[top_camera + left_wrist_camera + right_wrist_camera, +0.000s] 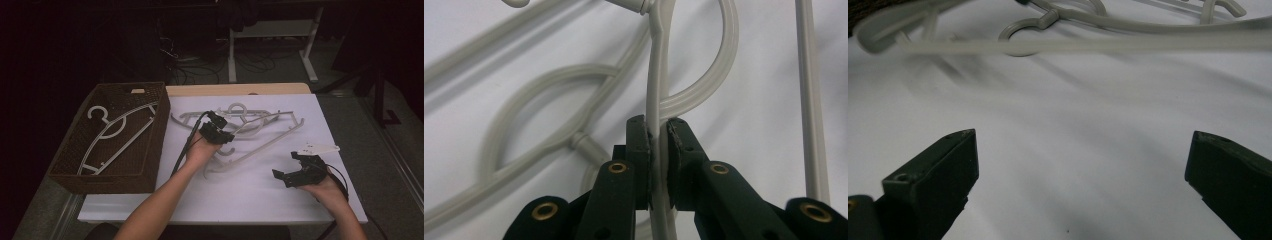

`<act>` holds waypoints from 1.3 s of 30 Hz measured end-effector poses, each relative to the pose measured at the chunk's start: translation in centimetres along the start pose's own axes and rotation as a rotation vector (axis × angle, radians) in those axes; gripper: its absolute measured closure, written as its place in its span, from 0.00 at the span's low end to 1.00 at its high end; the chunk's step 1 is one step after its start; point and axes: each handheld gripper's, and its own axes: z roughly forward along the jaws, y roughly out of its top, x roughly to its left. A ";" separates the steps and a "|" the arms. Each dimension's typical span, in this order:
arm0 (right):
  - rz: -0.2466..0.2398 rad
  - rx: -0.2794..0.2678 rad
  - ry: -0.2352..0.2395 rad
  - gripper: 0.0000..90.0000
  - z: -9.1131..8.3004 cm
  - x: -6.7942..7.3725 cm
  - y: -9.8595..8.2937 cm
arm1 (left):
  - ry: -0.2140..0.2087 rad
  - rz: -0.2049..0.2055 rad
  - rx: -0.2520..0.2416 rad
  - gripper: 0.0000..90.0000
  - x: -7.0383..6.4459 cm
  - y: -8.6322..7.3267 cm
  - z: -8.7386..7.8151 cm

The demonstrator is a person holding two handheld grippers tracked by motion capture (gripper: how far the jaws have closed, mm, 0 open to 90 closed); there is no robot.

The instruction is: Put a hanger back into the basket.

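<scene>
Counter (pixel 260 200): white top, seen from the high view, carrying a basket at its left and a pile of hangers at its middle.

Basket (pixel 65 165): dark brown, woven, rectangular, at the counter's left edge. One pale hanger (pixel 117 132) lies flat inside it, hook toward the far left corner.

Pile of hangers (pixel 260 127): several pale grey plastic hangers, overlapping and tangled, on the counter just right of the basket. Their hooks and curved arms cross one another; an exact count cannot be told.

Left gripper (pixel 220 127): held in the left hand (pixel 202 150), at the near left side of the pile. In the left gripper view its black fingers (pixel 639 150) are clenched on a thin upright bar of one hanger (pixel 655 90), a pad pressed on each side of the bar. Other hanger loops lie beyond and beneath, with a straight bar off to the right.

Right gripper (pixel 295 172): held in the right hand (pixel 330 192), over bare counter near the right edge, well apart from the pile. A grey plate (pixel 317 149) sits on top of it. In the right gripper view its fingers (pixel 943 170) stand wide apart, released, holding nothing, white counter between them. The hangers lie blurred across the far top of that view.
</scene>
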 end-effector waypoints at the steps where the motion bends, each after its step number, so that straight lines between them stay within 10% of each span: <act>1: -0.002 0.003 0.001 0.01 0.0 0.0 0.0 | -0.007 -0.001 -0.006 0.91 0.1 0.3 -0.7; 18: -0.009 0.013 -0.004 0.01 0.3 0.1 0.0 | 0.000 0.030 -0.064 0.91 3.4 3.1 -13.5; 39: 0.007 0.011 -0.009 0.01 0.3 0.0 -0.1 | 0.199 -0.037 -0.094 0.91 12.8 -4.0 -24.4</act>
